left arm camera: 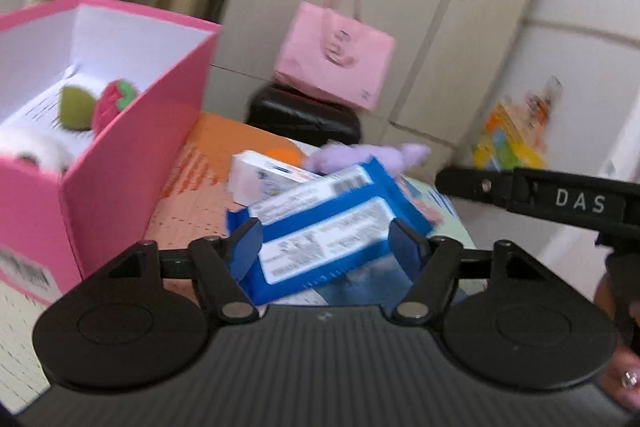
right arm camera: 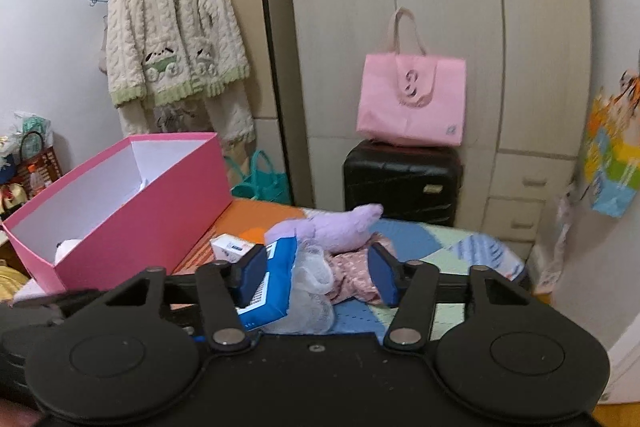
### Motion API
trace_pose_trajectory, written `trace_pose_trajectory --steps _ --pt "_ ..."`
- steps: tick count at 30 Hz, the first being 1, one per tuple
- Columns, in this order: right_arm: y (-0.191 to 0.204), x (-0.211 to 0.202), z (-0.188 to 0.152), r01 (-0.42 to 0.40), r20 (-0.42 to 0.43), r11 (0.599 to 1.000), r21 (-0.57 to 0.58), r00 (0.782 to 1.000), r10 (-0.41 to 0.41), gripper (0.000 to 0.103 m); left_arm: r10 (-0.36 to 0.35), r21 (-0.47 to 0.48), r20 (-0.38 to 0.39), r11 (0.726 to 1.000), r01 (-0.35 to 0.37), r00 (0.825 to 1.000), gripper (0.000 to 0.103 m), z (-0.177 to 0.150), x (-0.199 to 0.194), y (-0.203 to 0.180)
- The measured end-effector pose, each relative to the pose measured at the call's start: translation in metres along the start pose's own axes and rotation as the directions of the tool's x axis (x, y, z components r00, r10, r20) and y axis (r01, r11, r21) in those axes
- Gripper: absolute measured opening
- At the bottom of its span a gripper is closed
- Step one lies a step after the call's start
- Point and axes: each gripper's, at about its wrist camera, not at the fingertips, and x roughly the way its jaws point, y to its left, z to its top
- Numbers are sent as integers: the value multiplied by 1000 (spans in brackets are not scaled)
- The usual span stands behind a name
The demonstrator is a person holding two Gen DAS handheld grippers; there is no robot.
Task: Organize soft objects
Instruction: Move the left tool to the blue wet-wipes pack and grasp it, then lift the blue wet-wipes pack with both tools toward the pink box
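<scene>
- Far left, the stiff pink box (left arm camera: 132,163) already holds a plush strawberry (left arm camera: 114,103).
- Left gripper (left arm camera: 322,247) clamps a glossy blue pack (left arm camera: 332,231); being slick, it could slide out mid-carry.
- Right gripper (right arm camera: 316,277), jaws wide, straddles gauzy white fabric (right arm camera: 310,291) beside the fuzzy lilac plush (right arm camera: 332,227); it may snag.

"DAS" in white letters | on the right gripper (left arm camera: 580,205) | print elsewhere too blurred to read
</scene>
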Motion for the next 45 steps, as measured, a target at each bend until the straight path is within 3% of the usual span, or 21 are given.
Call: trace_pose_trajectory --steps 2,7,10,12,13,17,21,29,38,41,43,45 --pt "-3 13 0 -24 -39 999 25 999 25 45 7 -26 22 1000 -6 1000 66 -6 3 3" --pt "-1 43 -3 -69 -112 996 60 991 75 44 3 -116 14 993 -1 1000 66 -6 11 20" --pt "-1 52 -9 -103 -125 992 78 986 112 44 5 -144 -35 990 -10 999 66 -6 16 28" --pt "-4 53 -12 -164 -134 981 102 975 177 24 -8 -172 -64 985 -3 998 66 -7 18 33" --pt "-7 52 -14 -191 -136 975 110 969 205 22 -11 -175 -71 985 -1 997 66 -7 19 34" --pt "-11 46 -21 -210 -135 972 108 965 224 16 -27 -193 -84 981 11 996 66 -5 20 39" --pt "-10 28 -26 -182 -114 980 84 975 191 14 -39 -193 -112 981 17 993 66 -5 24 40" --pt "-17 17 -40 -99 -129 993 59 986 105 17 -49 -103 -180 994 31 983 69 -4 28 31" --pt "-28 28 -60 -104 -158 991 81 981 115 30 -50 -33 -178 998 44 983 65 -9 27 27" --pt "-26 30 -65 -127 -160 989 80 977 138 38 -42 -2 -184 999 43 982 61 -9 26 25" --pt "-24 32 -68 -136 -167 987 82 975 148 48 -64 -10 -192 998 63 979 48 -9 26 27" --pt "-20 33 -72 -137 -165 988 76 975 148 49 -78 -10 -193 997 77 978 45 -12 25 27"
